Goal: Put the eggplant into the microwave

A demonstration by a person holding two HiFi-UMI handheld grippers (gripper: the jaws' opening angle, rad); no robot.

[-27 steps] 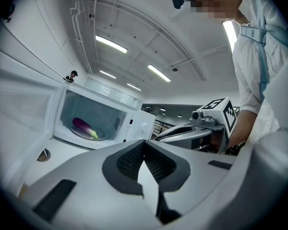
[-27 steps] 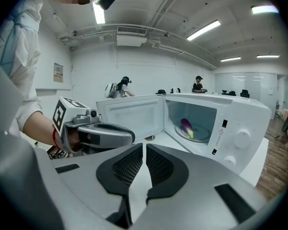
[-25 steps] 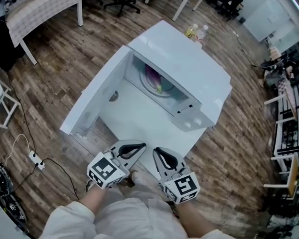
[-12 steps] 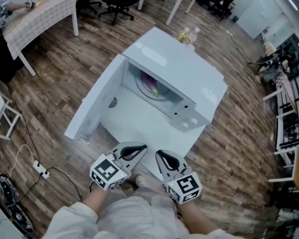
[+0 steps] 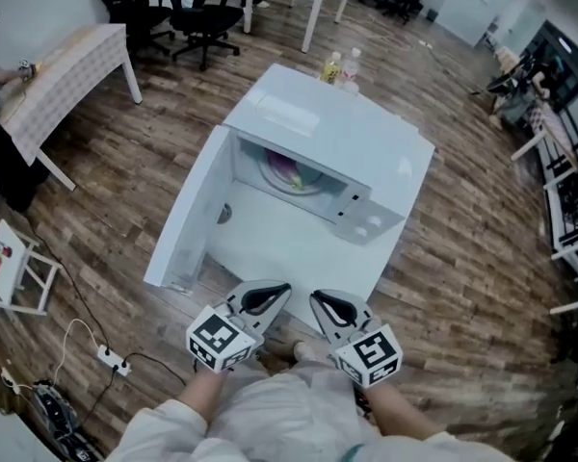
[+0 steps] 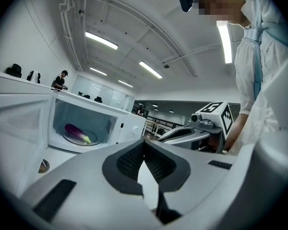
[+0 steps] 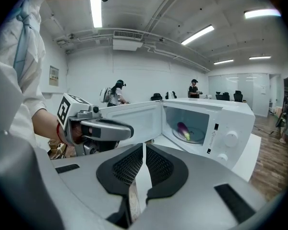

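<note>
the eggplant (image 5: pixel 290 171) already lies inside the microwave (image 5: pixel 339 141) on the desk (image 5: pixel 275 250), its door (image 5: pixel 186 221) standing open to the left, and your left hand-held gripper (image 5: pixel 266 296) and right hand-held gripper (image 5: pixel 329 306) are both pinched shut and empty near you, so pushing that door closed looks next.

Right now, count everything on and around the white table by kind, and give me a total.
microwave: 1
eggplant, inside the microwave: 1
bottles, behind the microwave: 2
grippers, left gripper and right gripper: 2
table: 1
Total: 7
</note>
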